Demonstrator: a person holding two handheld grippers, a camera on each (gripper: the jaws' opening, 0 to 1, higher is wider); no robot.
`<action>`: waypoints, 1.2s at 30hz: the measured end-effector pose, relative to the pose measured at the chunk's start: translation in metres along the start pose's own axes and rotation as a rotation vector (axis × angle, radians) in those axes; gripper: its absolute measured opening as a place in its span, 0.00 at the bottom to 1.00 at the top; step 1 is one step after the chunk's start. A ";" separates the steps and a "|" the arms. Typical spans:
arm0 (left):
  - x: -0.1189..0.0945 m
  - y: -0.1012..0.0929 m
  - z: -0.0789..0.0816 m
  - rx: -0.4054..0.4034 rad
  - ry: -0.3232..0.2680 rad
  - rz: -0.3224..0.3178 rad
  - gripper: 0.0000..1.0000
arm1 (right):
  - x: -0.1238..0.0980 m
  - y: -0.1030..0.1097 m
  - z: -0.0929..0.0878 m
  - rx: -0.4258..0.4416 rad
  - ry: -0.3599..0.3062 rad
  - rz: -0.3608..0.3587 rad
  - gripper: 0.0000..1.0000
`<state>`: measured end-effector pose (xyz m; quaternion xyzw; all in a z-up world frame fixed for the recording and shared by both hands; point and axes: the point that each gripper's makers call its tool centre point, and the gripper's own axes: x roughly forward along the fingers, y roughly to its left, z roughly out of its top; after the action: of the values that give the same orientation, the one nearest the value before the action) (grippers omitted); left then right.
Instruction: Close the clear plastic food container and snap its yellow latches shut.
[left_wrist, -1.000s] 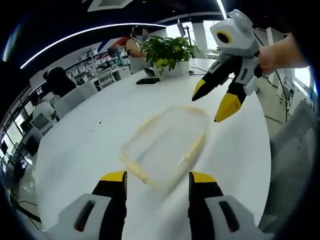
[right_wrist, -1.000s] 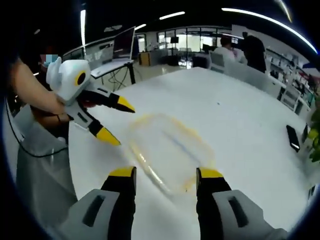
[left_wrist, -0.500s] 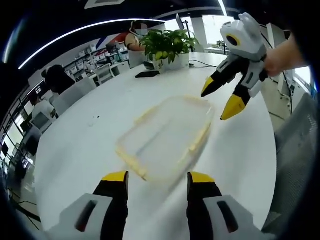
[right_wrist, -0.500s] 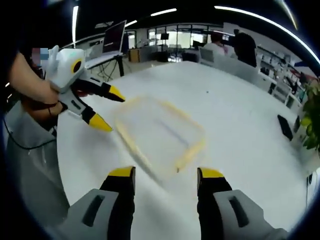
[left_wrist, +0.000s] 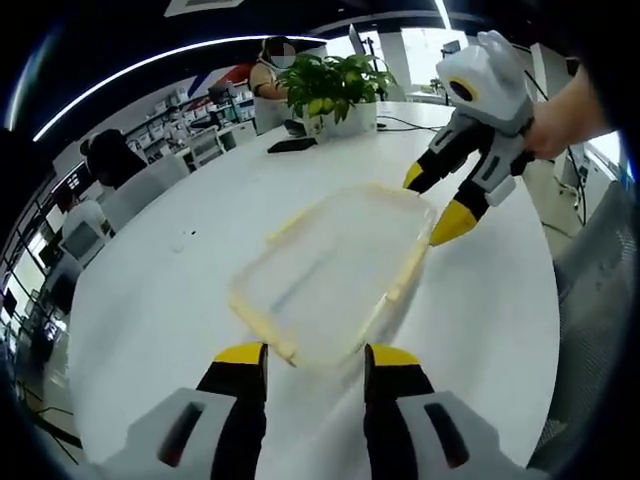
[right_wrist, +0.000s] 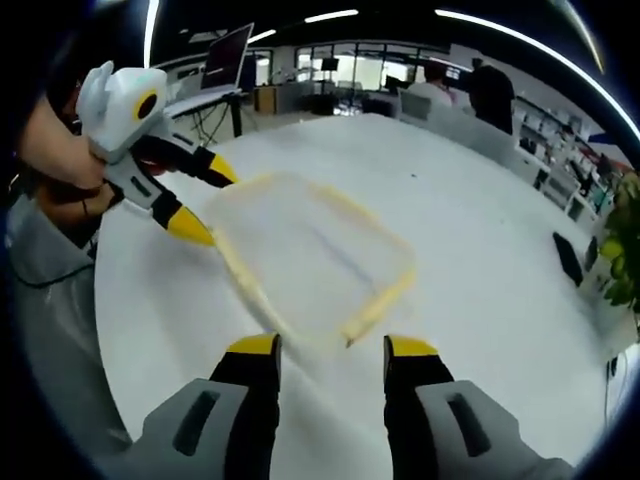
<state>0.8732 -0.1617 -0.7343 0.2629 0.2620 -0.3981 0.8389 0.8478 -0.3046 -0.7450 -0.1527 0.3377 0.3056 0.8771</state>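
Lying flat on the white round bench (left_wrist: 150, 300), the clear plastic food container (left_wrist: 330, 275) sits between the two hand-held grippers, its lid on and its yellow latches (left_wrist: 405, 280) running along the edges. The picture is blurred there, so I cannot tell whether the latches are snapped down. No brand, label or writing can be read on the container or on either tool.

From the left gripper view, the left hand-held gripper (left_wrist: 315, 355) has its yellow-tipped jaws spread, empty, just short of the container's near edge. At the container's far corner, the right hand-held gripper (left_wrist: 435, 205), held in a person's hand (left_wrist: 560, 105), also has its jaws spread, one tip at the rim.

From the right gripper view, the right hand-held gripper (right_wrist: 330, 350) is spread and empty just before the container (right_wrist: 310, 255). The left hand-held gripper (right_wrist: 200, 200) reaches the far corner, jaws apart.

Beyond the container stand a potted plant (left_wrist: 330, 90) and a dark phone (left_wrist: 292, 145). An office with desks and seated people lies behind.
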 end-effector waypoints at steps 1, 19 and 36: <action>0.000 0.000 0.000 -0.007 -0.001 -0.002 0.31 | 0.000 0.000 0.000 -0.002 -0.001 0.001 0.36; 0.001 0.006 -0.007 -0.013 0.009 0.013 0.27 | 0.010 0.004 0.010 -0.031 0.002 0.013 0.32; -0.006 0.040 -0.028 -0.028 0.031 0.058 0.27 | 0.037 0.018 0.036 -0.044 -0.013 0.033 0.32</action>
<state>0.8954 -0.1191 -0.7412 0.2649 0.2728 -0.3659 0.8494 0.8760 -0.2579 -0.7459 -0.1644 0.3274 0.3283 0.8706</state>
